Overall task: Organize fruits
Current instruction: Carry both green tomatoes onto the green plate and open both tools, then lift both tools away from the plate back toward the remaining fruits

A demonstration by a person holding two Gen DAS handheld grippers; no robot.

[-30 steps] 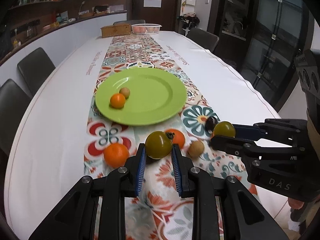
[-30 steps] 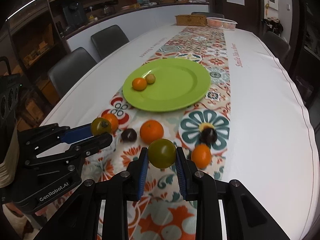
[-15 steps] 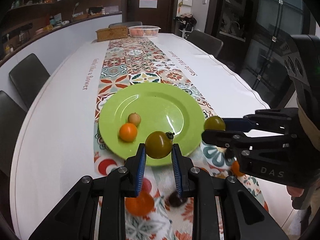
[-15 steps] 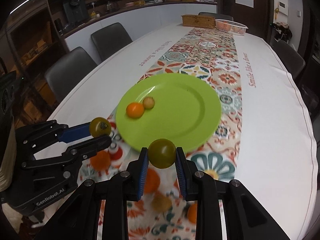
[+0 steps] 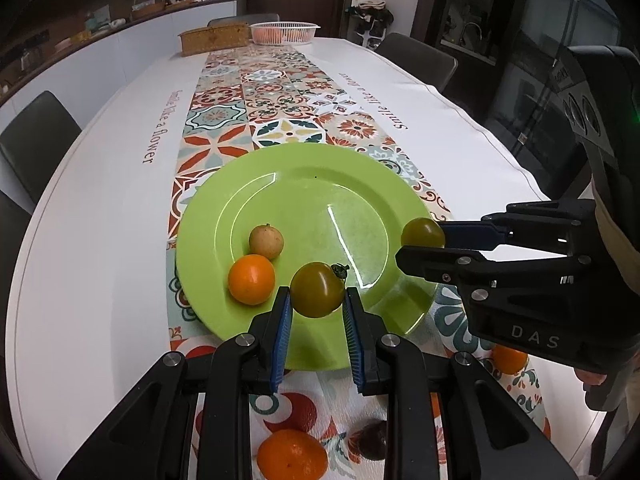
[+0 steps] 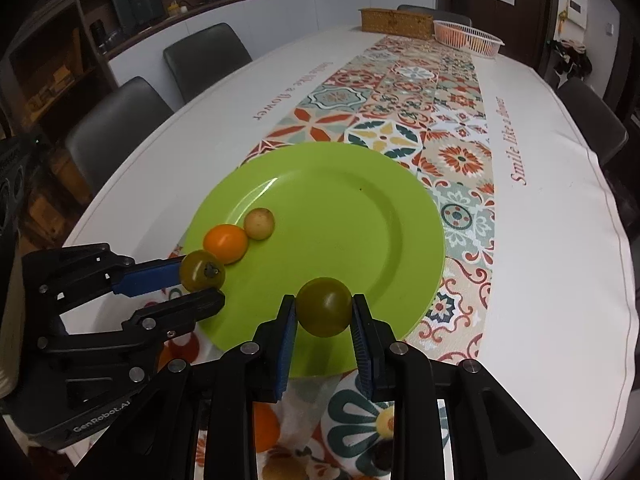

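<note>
Left wrist view: left gripper (image 5: 316, 312) clamps a round olive-green tomato (image 5: 317, 289) above the near edge of the glossy lime-green plate (image 5: 320, 184); right gripper (image 6: 324, 320) clamps another green tomato (image 6: 325, 306) likewise. Released from height, either could roll off the shallow rim.

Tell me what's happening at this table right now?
A person holds a gripper in each hand, sorting fruit onto a green plate. The left gripper is shut on a green tomato, and the right gripper is shut on another green tomato; both hang over the plate's near edge. A small orange and a pale round fruit already lie on the plate. More fruit waits on the patterned runner.
</note>
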